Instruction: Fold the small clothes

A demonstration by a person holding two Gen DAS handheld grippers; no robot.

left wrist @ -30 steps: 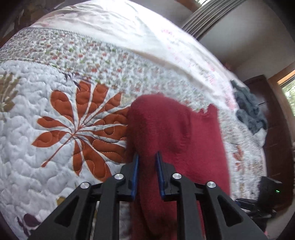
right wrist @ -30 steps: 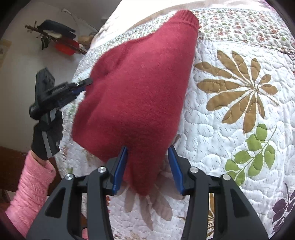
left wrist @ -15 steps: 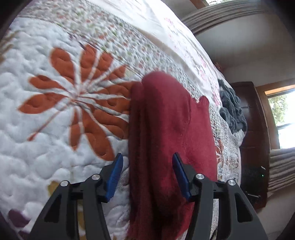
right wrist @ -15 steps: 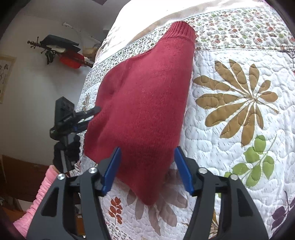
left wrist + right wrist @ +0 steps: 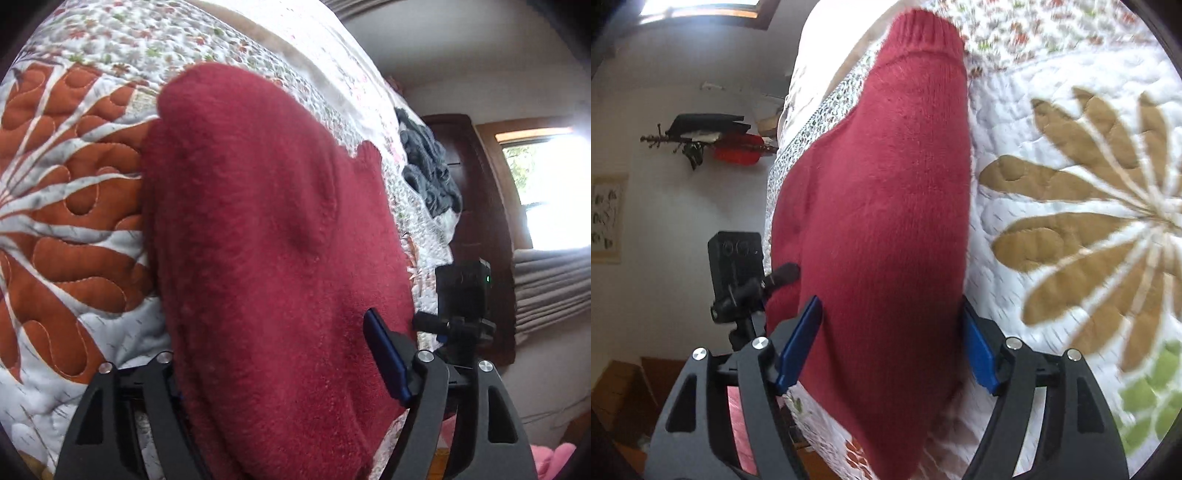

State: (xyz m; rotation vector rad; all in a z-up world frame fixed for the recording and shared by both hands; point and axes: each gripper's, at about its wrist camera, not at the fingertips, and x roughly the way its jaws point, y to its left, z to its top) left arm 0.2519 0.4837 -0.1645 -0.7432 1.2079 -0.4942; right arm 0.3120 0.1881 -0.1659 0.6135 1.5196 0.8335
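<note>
Quilt [image 5: 66,229] fills my left-wrist view; the red sweater [image 5: 266,258] lies across its centre, ribbed cuff [image 5: 925,35] at upper centre of the right-wrist view. My left gripper [image 5: 284,369] and right gripper [image 5: 892,339] spread wide, seemingly straddling it.

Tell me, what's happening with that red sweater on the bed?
A person is folding a small red sweater on a flowery quilt. They hold a grabbing tool in each hand. Both the left tool and the right tool are open, one at each side of the sweater, and neither is pinching it. The sweater lies folded into a long narrow shape. A gray garment waits farther along the bed.
</note>
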